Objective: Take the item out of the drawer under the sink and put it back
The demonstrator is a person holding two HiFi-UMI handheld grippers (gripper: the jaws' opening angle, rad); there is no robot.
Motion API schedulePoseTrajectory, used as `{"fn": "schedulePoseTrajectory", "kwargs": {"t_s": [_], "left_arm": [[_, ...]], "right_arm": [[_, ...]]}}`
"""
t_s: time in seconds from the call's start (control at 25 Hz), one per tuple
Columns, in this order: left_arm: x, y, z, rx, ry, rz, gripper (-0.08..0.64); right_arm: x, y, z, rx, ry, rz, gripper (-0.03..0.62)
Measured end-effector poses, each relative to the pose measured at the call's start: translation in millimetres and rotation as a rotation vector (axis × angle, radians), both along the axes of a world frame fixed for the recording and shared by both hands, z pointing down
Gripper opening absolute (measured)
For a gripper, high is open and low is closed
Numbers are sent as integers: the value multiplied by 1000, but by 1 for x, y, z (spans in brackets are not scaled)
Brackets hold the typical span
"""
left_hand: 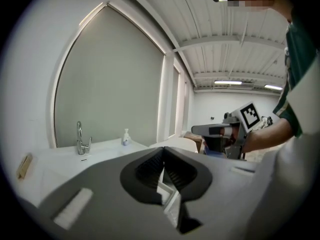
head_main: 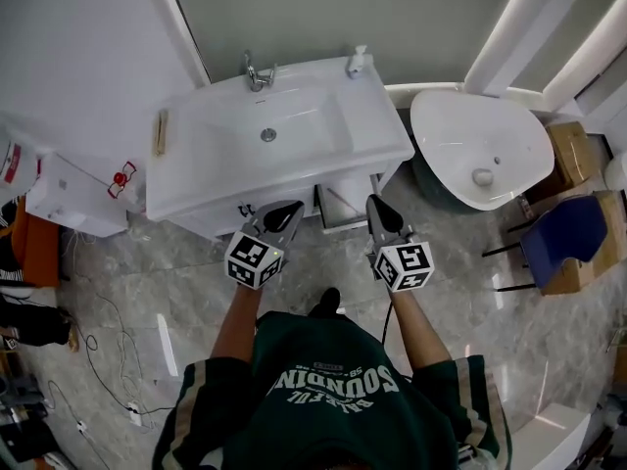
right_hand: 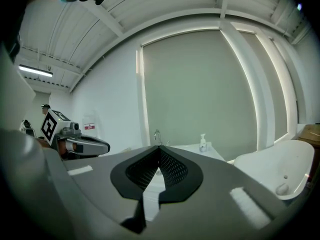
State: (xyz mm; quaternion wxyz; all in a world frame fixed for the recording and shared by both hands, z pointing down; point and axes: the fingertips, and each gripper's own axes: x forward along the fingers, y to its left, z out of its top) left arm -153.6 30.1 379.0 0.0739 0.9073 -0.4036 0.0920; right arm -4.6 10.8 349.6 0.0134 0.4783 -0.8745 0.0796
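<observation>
We hold both forearms out ahead, side by side. The left gripper (head_main: 287,211) and right gripper (head_main: 378,206) point roughly level at the cabinet front (head_main: 220,218) under the sink (head_main: 196,179). Both pairs of jaws are pressed together with nothing between them. We cannot see the item in any view. Upside-down white print on our green shirt (head_main: 333,346) looks like "SOUNDIN".

Bright, even light from ceiling tube lamps (left_hand: 227,83). Soft glare streaks on the glossy floor (head_main: 196,297). Gripper views are fisheye-bent with dark vignetted corners and a soft near foreground.
</observation>
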Motion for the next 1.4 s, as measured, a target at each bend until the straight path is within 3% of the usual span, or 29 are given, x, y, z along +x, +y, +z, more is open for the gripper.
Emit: {"fn": "schedulePoseTrajectory", "kwargs": {"t_s": [0.36, 0.84, 1.4], "left_arm": [[25, -32, 6, -19, -16, -1, 51], [71, -69, 8, -12, 6, 109, 51], [87, -76, 39, -70, -38, 187, 51]], "right_arm": [[19, -32, 11, -21, -22, -20, 2], [40, -42, 15, -18, 3, 23, 2], [61, -35, 44, -83, -4, 88, 2]]}}
